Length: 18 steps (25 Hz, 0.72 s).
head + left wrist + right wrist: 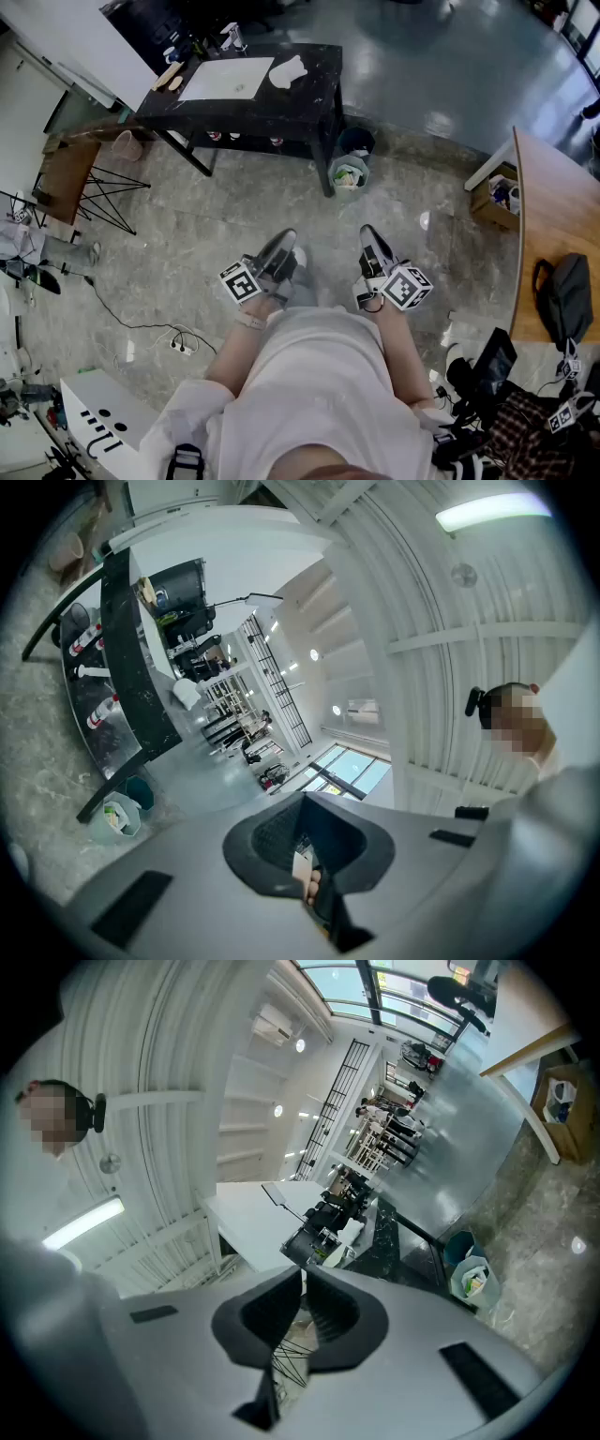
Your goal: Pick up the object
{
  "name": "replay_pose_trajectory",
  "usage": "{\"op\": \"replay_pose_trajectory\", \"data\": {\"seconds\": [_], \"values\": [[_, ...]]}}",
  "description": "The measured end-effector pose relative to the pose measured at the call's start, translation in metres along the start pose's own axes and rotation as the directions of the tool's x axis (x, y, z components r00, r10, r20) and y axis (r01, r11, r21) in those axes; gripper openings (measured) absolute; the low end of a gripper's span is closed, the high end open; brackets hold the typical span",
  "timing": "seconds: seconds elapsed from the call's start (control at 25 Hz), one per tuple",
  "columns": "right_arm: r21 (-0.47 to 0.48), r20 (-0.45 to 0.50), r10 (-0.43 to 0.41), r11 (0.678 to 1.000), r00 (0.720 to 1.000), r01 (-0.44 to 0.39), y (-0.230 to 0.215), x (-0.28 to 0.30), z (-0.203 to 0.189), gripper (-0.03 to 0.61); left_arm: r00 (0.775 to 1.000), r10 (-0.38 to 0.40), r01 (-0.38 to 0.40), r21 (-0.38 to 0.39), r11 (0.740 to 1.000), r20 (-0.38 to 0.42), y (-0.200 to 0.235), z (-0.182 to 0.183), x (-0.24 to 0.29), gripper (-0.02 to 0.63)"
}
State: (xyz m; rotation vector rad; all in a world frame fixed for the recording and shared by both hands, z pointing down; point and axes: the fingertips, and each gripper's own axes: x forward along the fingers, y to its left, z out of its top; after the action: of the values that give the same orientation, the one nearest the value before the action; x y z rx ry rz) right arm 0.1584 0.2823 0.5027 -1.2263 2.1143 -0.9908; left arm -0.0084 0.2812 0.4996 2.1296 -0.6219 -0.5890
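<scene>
Black table (314, 98): one, well ahead of the person; carries one white sheet (225, 79).
Left gripper (284, 240): jaws pressed together, nothing between them.
Object (287, 71): one white crumpled piece on the table, just right of the sheet.
Bins: two by the table leg; dark bin (358, 141), pale bin (335, 171) holding rubbish.
Right gripper (367, 234): jaws together, empty.
Cardboard box (483, 204): one, on the floor, small items inside.

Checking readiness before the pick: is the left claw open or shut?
Shut. In the left gripper view, the left claw shows its jaws pressed together, gripping nothing.

Tiny indistinct items (171, 77) on black table (314, 89)
</scene>
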Motion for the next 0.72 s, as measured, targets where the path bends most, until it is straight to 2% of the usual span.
{"op": "replay_pose_trajectory", "data": {"seconds": [0.08,0.24,0.48,0.72], "values": [[-0.005,0.004,0.003,1.000,1.000,-0.003,-0.003,0.005,0.002,0.020,1.000,0.001,-0.001,0.003,1.000,0.001,0.004,0.005,0.004,0.006],[-0.012,0.009,-0.007,1.000,1.000,0.007,-0.014,0.021,0.007,0.020,1.000,-0.005,0.006,0.059,0.998,-0.008,0.011,0.022,0.020,0.006],[-0.021,0.011,-0.052,0.998,0.999,0.053,-0.033,0.061,0.019,0.020,0.999,-0.029,0.030,0.034,0.999,-0.028,0.045,0.047,0.050,0.006],[-0.025,0.019,-0.087,0.996,0.996,0.087,-0.053,0.125,0.030,0.020,0.998,-0.047,0.047,0.007,0.999,-0.042,0.092,0.094,0.086,0.006]]}}
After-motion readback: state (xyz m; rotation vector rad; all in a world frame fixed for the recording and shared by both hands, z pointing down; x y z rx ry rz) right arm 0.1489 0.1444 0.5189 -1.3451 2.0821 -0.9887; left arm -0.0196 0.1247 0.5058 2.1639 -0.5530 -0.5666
